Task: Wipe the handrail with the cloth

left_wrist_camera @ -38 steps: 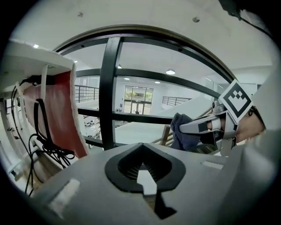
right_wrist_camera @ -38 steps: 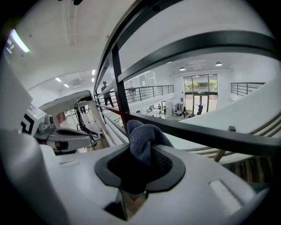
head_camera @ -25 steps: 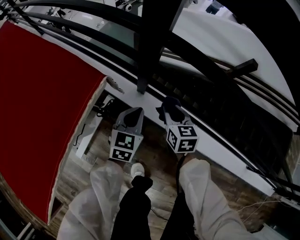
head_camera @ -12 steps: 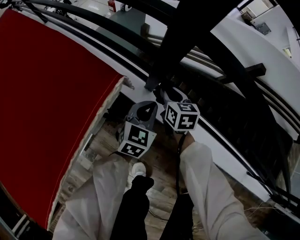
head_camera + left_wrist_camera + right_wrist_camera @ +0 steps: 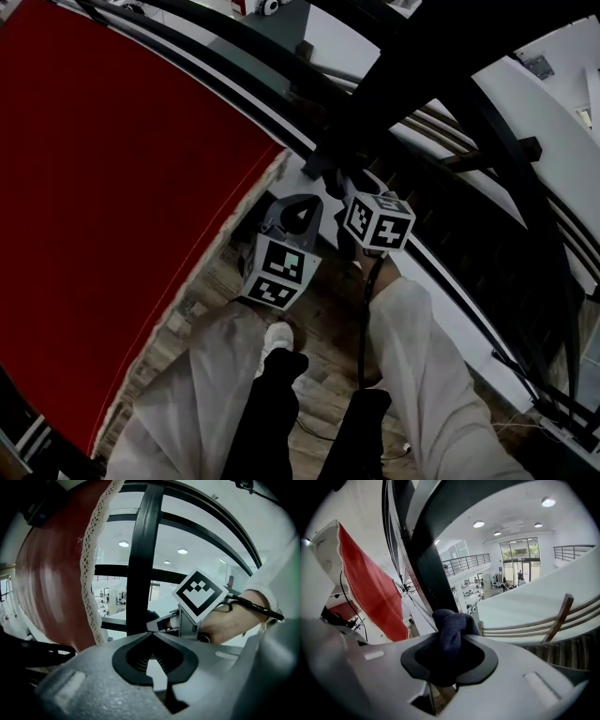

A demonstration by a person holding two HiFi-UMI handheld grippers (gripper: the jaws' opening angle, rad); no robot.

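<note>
Floor [image 5: 323, 305]: wood-grain planks, dimly lit. Bears one white shoe [image 5: 275, 336], worn by the person.

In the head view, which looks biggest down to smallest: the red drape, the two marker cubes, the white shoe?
1. Red drape, by far.
2. Left marker cube and right marker cube: about alike, so unranked.
3. White shoe, though it is farther from the camera.

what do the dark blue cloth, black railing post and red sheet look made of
Dark blue cloth, in the right gripper: soft fleecy fabric, bunched in rounded folds. Black railing post: likely painted metal, smooth, faint sheen. Red sheet: fabric too, with white lacy trim.
</note>
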